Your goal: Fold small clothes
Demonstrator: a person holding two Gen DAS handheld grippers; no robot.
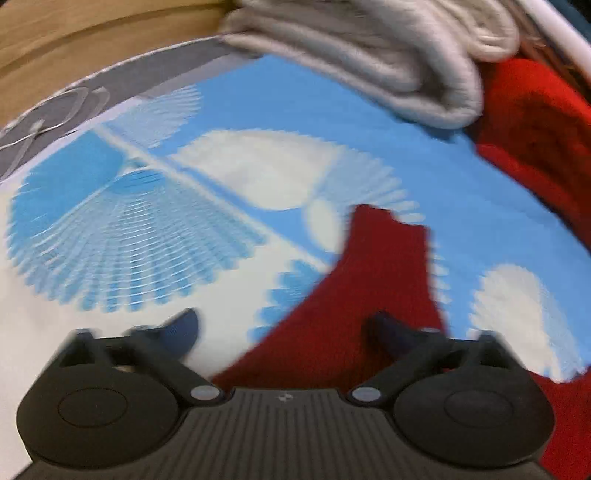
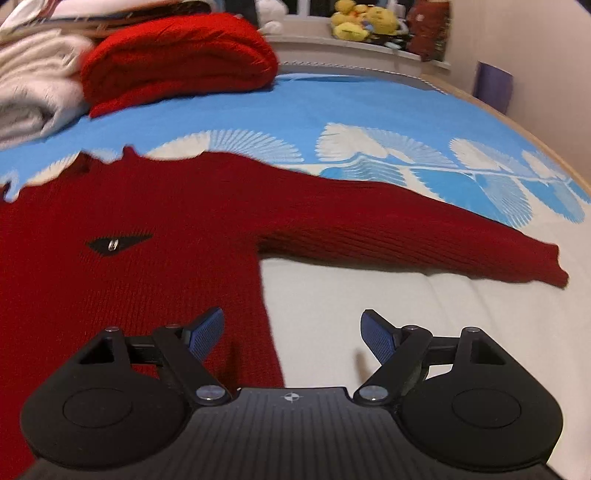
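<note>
A dark red knit sweater [image 2: 155, 221] lies flat on the blue and white bedspread [image 2: 369, 110], its right sleeve [image 2: 424, 236] stretched out to the right. A small black patch [image 2: 116, 243] marks its chest. My right gripper [image 2: 291, 332] is open and empty, low over the sweater's right side edge. In the left wrist view, the sweater's other sleeve [image 1: 373, 280] runs up between the fingers of my left gripper [image 1: 284, 332], which is open and empty just above it. That view is blurred.
A folded bright red knit [image 2: 177, 55] and folded cream clothes [image 2: 33, 81] are stacked at the far left of the bed; they also show in the left wrist view, red knit [image 1: 535, 129], cream clothes [image 1: 388, 48]. Plush toys [image 2: 365, 22] sit on a ledge behind. A wooden bed edge [image 1: 74, 33] borders the bedspread.
</note>
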